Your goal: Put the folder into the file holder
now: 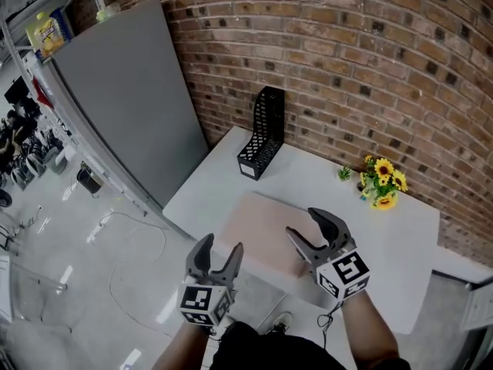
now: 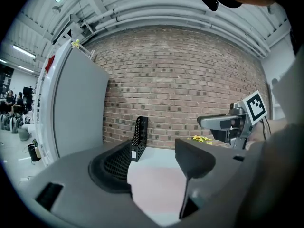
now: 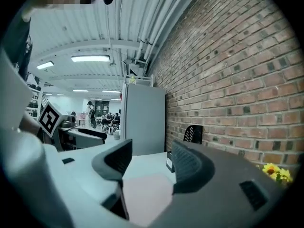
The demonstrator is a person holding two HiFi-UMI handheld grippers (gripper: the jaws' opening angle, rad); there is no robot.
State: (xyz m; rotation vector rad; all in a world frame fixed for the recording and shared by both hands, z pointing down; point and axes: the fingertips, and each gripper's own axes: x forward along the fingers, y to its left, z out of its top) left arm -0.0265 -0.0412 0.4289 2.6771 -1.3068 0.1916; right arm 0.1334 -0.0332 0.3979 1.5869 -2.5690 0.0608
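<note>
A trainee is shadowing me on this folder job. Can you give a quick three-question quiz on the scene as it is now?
1. True or false: the pink folder stands inside the black mesh file holder.
2. The sunflowers sit: A) in the holder; B) on the white table near the brick wall; C) on the folder.
3. Fill in: the left tool and the right tool both have their jaws ____.

Key: 1 false, it lies flat on the table; 2 B; 3 open, gripping nothing.

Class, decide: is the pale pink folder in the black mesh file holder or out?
Out: the folder lies flat on the white table, apart from the upright holder.
</note>
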